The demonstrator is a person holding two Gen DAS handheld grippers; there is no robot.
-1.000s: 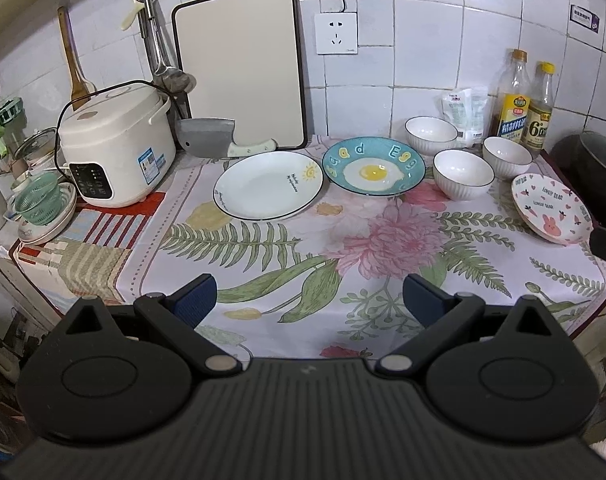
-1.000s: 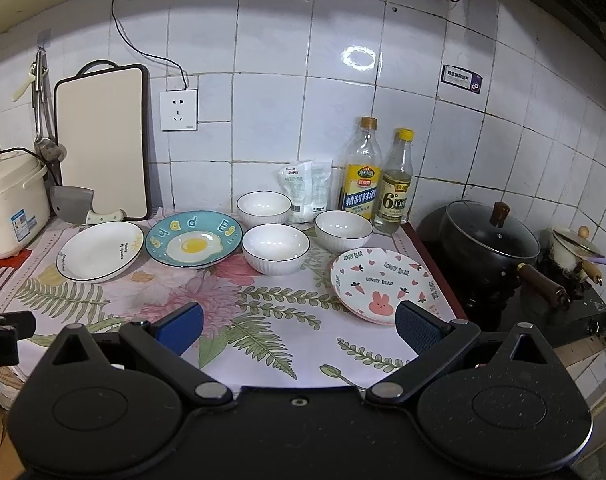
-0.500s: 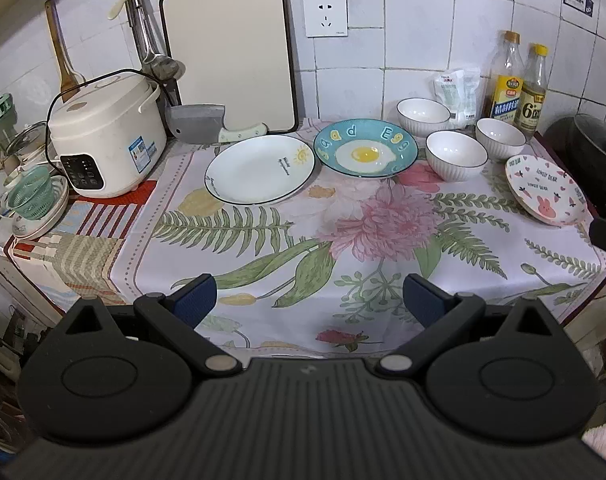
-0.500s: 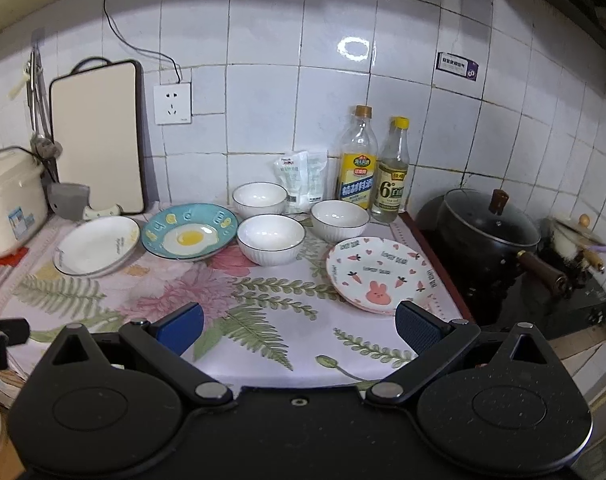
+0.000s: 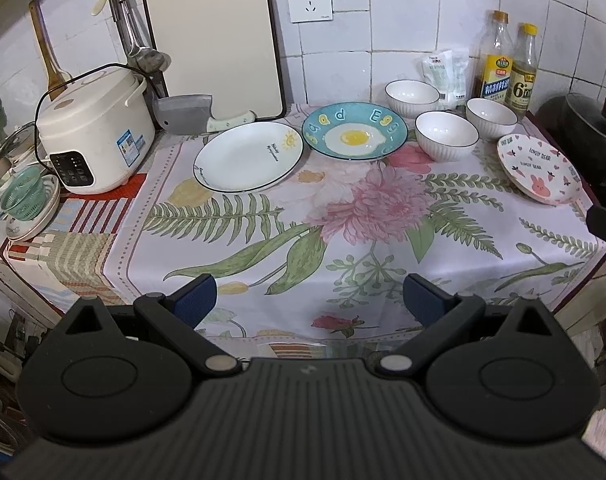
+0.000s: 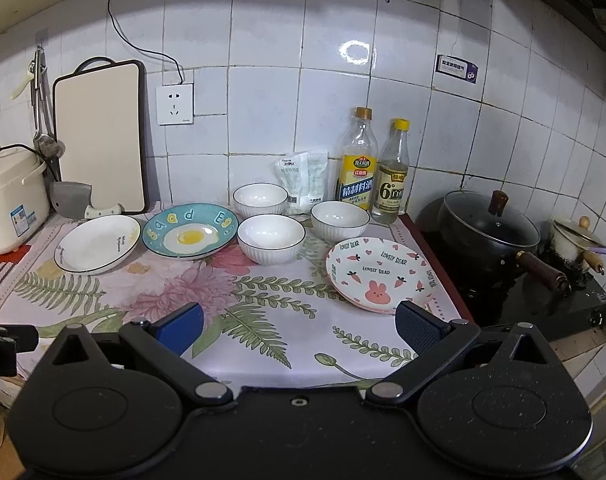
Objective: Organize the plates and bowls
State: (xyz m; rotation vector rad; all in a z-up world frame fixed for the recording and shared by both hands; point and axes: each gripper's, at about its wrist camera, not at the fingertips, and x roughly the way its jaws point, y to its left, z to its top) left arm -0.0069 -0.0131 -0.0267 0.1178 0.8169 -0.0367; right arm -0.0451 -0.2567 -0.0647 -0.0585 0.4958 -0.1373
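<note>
Rice cooker (image 6: 7, 196) cut by left edge; bottle labels (image 6: 357, 188) unreadable.

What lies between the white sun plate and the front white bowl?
The teal fried-egg plate sits between the white sun plate and the front white bowl, clearest in the right wrist view.

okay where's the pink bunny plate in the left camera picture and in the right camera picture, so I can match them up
Left wrist view: the pink bunny plate lies at the far right, near the tablecloth's edge, beside the black pot.
Right wrist view: the plate sits right of centre, just beyond the right gripper.
Shared landmark: the two bottles against the tiled wall, behind the plate and the white bowls.
</note>
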